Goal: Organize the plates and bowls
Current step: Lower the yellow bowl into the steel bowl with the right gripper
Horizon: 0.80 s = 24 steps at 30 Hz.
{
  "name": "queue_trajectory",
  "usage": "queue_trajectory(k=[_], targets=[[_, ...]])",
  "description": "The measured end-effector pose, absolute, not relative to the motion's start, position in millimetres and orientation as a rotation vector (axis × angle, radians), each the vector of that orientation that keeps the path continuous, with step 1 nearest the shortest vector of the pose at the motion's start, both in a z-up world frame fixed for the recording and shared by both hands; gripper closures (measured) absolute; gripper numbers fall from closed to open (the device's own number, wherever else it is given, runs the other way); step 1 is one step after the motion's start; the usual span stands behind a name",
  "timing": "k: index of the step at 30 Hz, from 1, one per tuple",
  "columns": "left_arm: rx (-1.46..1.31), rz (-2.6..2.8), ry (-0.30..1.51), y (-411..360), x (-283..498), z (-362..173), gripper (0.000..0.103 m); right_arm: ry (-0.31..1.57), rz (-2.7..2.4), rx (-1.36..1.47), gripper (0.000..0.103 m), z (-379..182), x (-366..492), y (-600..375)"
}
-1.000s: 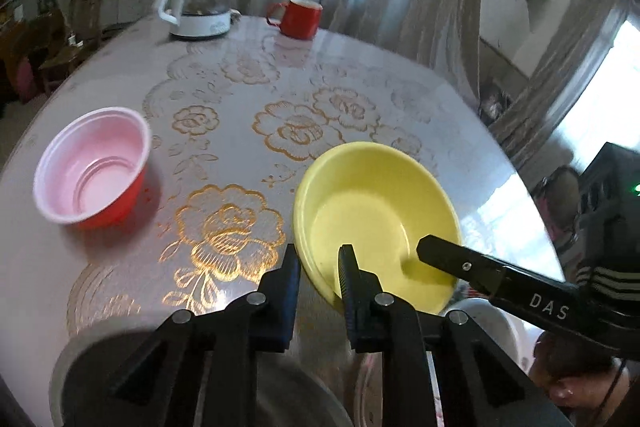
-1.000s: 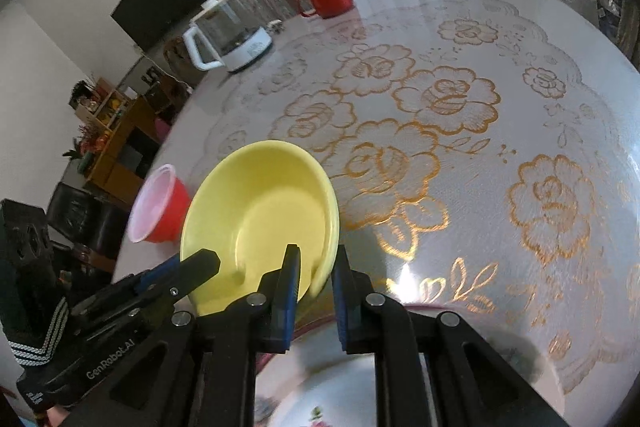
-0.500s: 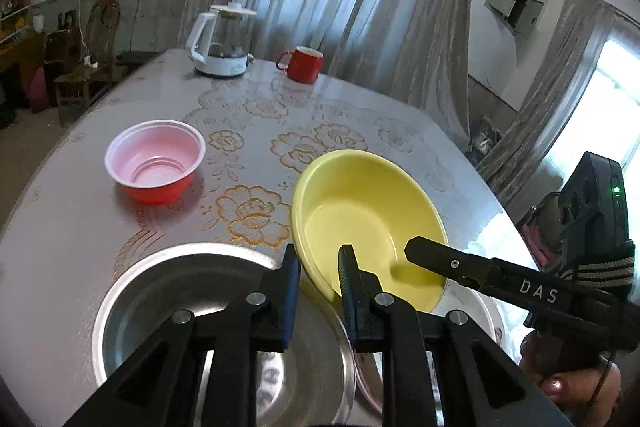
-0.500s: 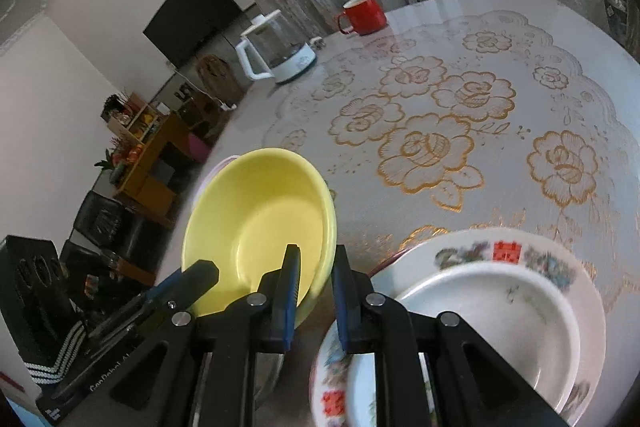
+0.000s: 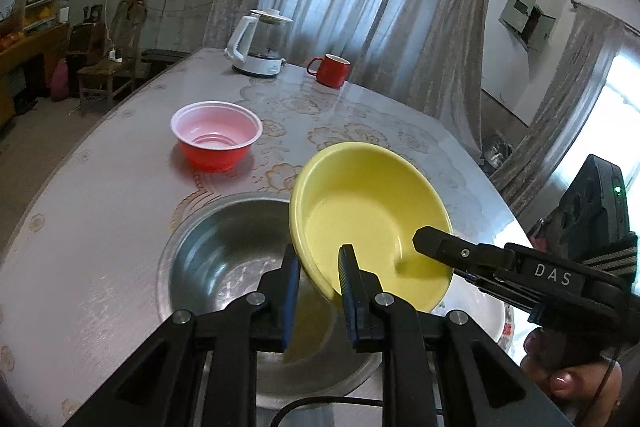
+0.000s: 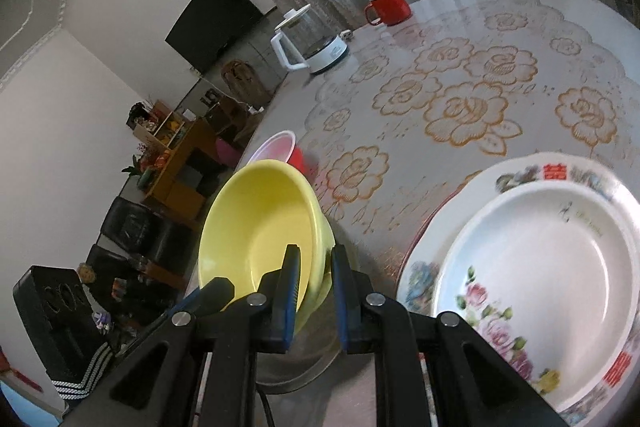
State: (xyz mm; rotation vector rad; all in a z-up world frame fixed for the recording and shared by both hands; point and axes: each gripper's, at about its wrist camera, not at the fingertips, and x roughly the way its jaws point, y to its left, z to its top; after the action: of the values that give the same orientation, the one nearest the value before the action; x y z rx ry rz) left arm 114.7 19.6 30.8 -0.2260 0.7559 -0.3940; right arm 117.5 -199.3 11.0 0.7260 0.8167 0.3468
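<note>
Yellow bowl (image 5: 370, 215) airborne, tilted, directly above steel basin (image 5: 224, 263); basin below and left of both claws. Left gripper (image 5: 318, 267) clamps near rim; right gripper (image 6: 314, 269) clamps opposite rim. Floral plates (image 6: 540, 267) lie right. Red bowl (image 5: 216, 135) beyond.

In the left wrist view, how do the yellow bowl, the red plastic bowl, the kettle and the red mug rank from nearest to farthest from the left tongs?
1. yellow bowl: gripped by the left tongs.
2. red plastic bowl: mid-table, to the left.
3. and 4. kettle and red mug: both at the table's far edge, too close to rank.
</note>
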Motion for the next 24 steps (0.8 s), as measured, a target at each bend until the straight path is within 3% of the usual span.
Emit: queue_trajectory(k=[24], targets=[[-0.216, -0.337, 0.784, 49, 98, 3, 0.084, 0.921, 0.336, 0.595, 0.086, -12, 113, -145]])
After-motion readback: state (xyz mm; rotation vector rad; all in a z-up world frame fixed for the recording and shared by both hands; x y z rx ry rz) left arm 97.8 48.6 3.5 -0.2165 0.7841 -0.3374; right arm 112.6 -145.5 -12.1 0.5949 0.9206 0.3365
